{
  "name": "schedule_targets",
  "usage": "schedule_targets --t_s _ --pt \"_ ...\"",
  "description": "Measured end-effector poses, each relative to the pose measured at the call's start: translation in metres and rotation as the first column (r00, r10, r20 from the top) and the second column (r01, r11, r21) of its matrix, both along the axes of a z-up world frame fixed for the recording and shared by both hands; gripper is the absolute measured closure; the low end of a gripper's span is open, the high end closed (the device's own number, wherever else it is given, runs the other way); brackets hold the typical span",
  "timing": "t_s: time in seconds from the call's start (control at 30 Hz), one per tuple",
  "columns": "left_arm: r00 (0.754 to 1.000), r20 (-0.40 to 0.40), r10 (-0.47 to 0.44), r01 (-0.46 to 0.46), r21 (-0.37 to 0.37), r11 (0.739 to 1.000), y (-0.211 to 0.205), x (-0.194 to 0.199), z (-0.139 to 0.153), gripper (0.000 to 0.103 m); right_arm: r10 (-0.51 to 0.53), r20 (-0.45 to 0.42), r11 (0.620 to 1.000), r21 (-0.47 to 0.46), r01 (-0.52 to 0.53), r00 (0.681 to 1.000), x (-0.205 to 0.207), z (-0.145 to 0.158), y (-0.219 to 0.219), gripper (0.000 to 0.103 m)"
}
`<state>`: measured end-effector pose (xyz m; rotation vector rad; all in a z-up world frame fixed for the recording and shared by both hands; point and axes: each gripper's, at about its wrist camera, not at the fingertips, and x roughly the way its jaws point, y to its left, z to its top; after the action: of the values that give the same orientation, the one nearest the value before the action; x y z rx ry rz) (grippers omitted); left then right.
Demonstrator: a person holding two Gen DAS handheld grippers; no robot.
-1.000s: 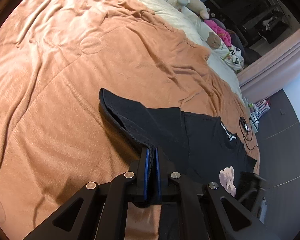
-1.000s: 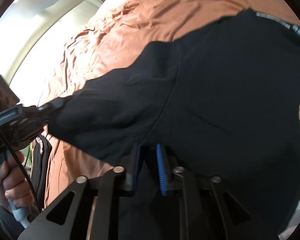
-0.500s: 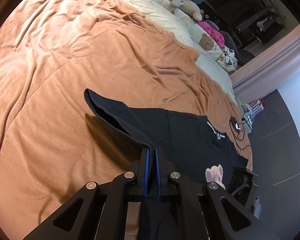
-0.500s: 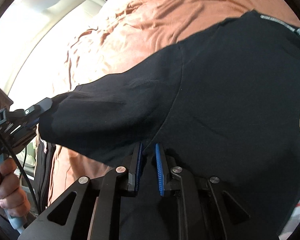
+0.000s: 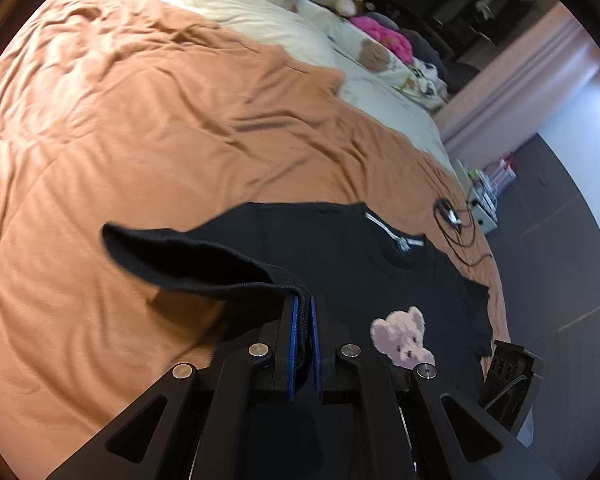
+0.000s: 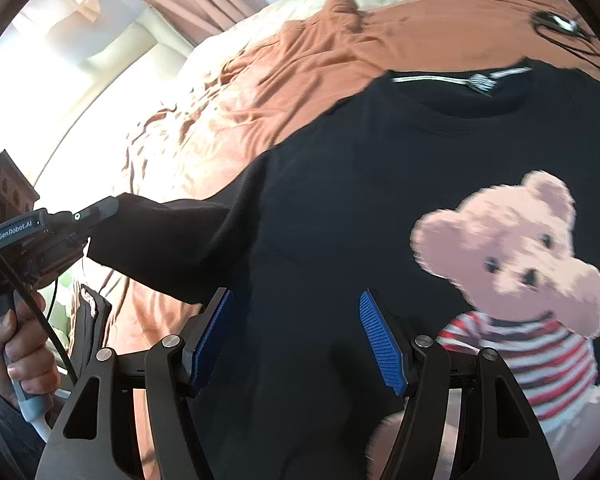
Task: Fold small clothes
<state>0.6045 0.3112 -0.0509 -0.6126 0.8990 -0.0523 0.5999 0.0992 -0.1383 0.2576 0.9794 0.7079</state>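
Now the right side lets go while the left keeps its hold on the sleeve.

Spread face-up on the orange bedspread [image 5: 148, 128], the black T-shirt [image 5: 340, 256] shows its teddy-bear print [image 6: 516, 248] more fully than a moment ago. The right gripper [image 6: 296, 332] has just been opening; its blue pads stand wide apart above the shirt's body, pressing on nothing. The left gripper [image 5: 303, 320] stays clamped on the sleeve cuff [image 5: 188, 256], holding it lifted and stretched out to the side. With one side freed, the sleeve looks ready to be folded inward across the shirt.
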Motion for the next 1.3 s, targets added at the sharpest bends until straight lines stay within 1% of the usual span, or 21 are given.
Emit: schedule_targets --t_s 0.13,0.2,0.3,0.33,0.37,0.4,0.43,0.47,0.5,0.53,0.6,0.67,0.77,0.9,0.93,0.97,1.03,1.13,1.3 --pt "0.999 -0.015 -0.043 0.043 0.005 0.999 -0.026 0.013 -0.006 0.097 -0.016 -0.003 1.0 -0.01 0.016 1.0 -0.004 -0.003 -0.022 0.039" --pt "0.998 -0.022 -0.059 0.06 0.01 0.998 -0.037 0.019 -0.009 0.097 -0.025 0.004 1.0 -0.015 0.025 1.0 -0.008 0.0 -0.032 0.039" --pt "0.993 -0.03 -0.114 0.114 0.012 0.993 -0.059 0.027 -0.017 0.095 -0.034 0.017 0.999 -0.027 0.035 0.999 -0.014 0.003 -0.046 0.039" --pt "0.989 -0.041 -0.139 0.14 0.006 0.99 -0.067 0.03 -0.02 0.087 -0.035 0.019 0.999 -0.031 0.035 0.999 -0.016 0.005 -0.05 0.039" --pt "0.986 -0.049 -0.157 0.157 -0.003 0.988 -0.073 0.031 -0.023 0.076 -0.035 0.02 0.999 -0.034 0.035 0.999 -0.017 0.005 -0.053 0.039" --pt "0.984 -0.053 -0.171 0.17 -0.01 0.985 -0.076 0.032 -0.024 0.069 -0.034 0.02 0.999 -0.034 0.035 0.999 -0.016 0.007 -0.06 0.039" --pt "0.984 -0.044 -0.173 0.173 -0.005 0.985 -0.077 0.031 -0.023 0.054 -0.034 0.021 0.999 -0.035 0.034 0.999 -0.016 0.009 -0.068 0.038" --pt "0.986 -0.032 -0.165 0.166 0.006 0.986 -0.076 0.028 -0.02 0.042 -0.034 0.024 0.999 -0.038 0.035 0.999 -0.017 0.01 -0.071 0.034" --pt "0.987 -0.016 -0.157 0.158 0.013 0.987 -0.072 0.024 -0.016 0.038 -0.035 0.029 0.999 -0.04 0.037 0.999 -0.018 0.011 -0.073 0.028" --pt "0.988 -0.002 -0.152 0.152 0.013 0.988 -0.069 0.021 -0.013 0.032 -0.037 0.038 0.998 -0.039 0.039 0.999 -0.019 0.013 -0.073 0.027" --pt "0.992 0.009 -0.129 0.129 0.018 0.992 -0.058 0.015 -0.008 0.031 -0.036 0.054 0.999 -0.034 0.038 0.998 -0.021 0.015 -0.073 0.025" --pt "0.997 -0.002 -0.08 0.08 0.035 0.996 -0.04 0.006 -0.005 0.031 -0.032 0.058 0.999 -0.039 0.034 0.998 -0.022 0.018 -0.068 0.025" --pt "1.0 -0.015 -0.024 0.025 0.04 0.999 -0.018 -0.006 -0.006 0.031 -0.004 0.074 0.999 -0.049 0.008 0.997 -0.02 0.018 -0.062 0.025" --pt "0.998 -0.055 0.037 -0.034 0.057 0.998 0.009 -0.028 -0.018 0.031 0.059 0.119 0.992 -0.116 -0.045 0.991 -0.023 0.023 -0.032 0.025" --pt "0.996 -0.069 0.05 -0.046 0.065 0.997 0.015 -0.033 -0.023 0.032 0.072 0.124 0.991 -0.124 -0.057 0.99 -0.024 0.024 -0.025 0.025" --pt "0.995 -0.079 0.063 -0.057 0.067 0.996 0.021 -0.039 -0.026 0.035 0.087 0.129 0.989 -0.132 -0.07 0.988 -0.025 0.025 -0.018 0.025" --pt "0.993 -0.085 0.076 -0.071 0.062 0.996 0.032 -0.049 -0.031 0.039 0.108 0.138 0.986 -0.143 -0.088 0.985 -0.027 0.027 -0.006 0.025" --pt "0.99 -0.098 0.102 -0.095 0.07 0.993 0.046 -0.061 -0.037 0.039 0.154 0.154 0.979 -0.157 -0.13 0.976 -0.031 0.029 0.016 0.025" --pt "0.984 -0.115 0.134 -0.126 0.071 0.989 0.067 -0.079 -0.045 0.041 0.223 0.19 0.956 -0.232 -0.177 0.956 -0.039 0.025 0.058 0.025"
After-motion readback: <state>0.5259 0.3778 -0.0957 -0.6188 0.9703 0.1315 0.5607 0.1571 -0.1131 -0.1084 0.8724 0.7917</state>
